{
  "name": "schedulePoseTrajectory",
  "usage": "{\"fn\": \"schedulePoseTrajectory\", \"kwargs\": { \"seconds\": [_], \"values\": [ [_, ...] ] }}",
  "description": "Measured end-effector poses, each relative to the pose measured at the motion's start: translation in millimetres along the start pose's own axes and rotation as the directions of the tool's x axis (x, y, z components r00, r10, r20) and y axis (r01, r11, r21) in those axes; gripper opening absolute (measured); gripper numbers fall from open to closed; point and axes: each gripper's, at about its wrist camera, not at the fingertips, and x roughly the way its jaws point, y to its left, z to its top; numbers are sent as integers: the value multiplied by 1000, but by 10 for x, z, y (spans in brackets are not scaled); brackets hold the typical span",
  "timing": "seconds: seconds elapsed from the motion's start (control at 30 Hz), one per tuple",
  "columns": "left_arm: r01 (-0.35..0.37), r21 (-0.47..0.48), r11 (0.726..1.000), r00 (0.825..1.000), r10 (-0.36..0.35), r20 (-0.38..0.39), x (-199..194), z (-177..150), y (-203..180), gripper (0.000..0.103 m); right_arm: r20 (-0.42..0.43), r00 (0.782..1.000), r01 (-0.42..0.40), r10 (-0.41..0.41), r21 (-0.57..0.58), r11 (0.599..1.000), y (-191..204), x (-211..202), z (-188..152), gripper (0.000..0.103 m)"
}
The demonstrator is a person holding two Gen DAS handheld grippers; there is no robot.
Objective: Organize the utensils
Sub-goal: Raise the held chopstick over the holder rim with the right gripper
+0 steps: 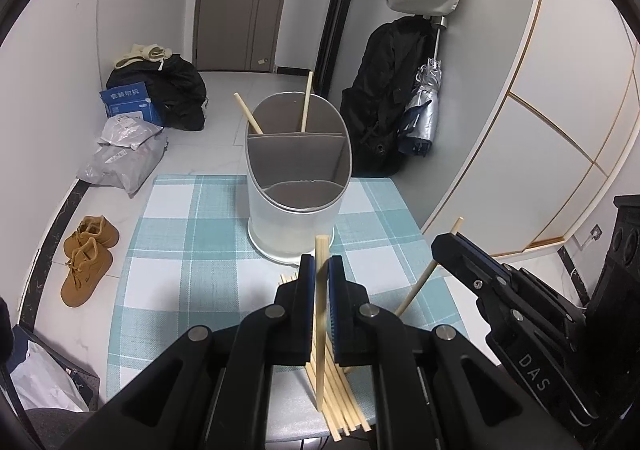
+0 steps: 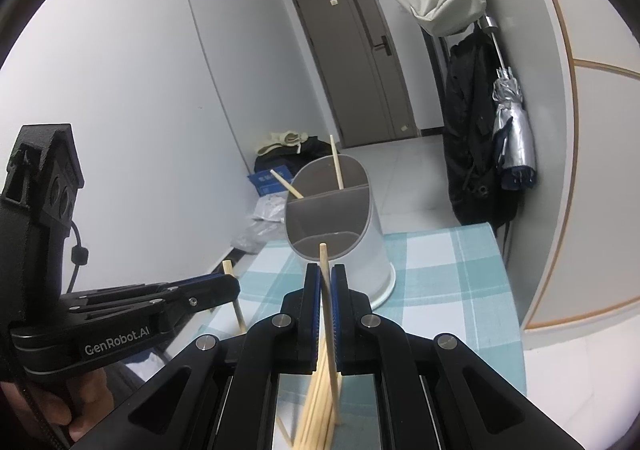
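Left wrist view: left gripper (image 1: 320, 270) lower centre, jaws clamped on one pale wooden chopstick (image 1: 320, 314) standing nearly upright.
Right wrist view: right gripper (image 2: 326, 278) lower centre, jaws clamped on a second pale wooden chopstick (image 2: 329, 314).
Loose chopstick pile (image 1: 340, 406): flat on the teal-and-white checked tablecloth (image 1: 192, 250), bottom centre beneath the left gripper.
Holder: translucent white oval utensil holder with grey dividers (image 1: 296, 186), mid-frame on the tablecloth, well beyond both grippers.
Far compartment: two chopsticks (image 1: 306, 102) leaning inside.
Floor, left edge: tan suede boots (image 1: 86, 260).
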Motion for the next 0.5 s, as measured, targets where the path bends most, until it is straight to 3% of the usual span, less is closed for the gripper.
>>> {"fn": "schedulePoseTrajectory", "kwargs": {
  "seconds": [0.5],
  "values": [
    [41,1,999,999,-41,-20,-63,179,-7,3,21,1000,-12,12,-2,1000,58,-20,42,4]
  ]
}}
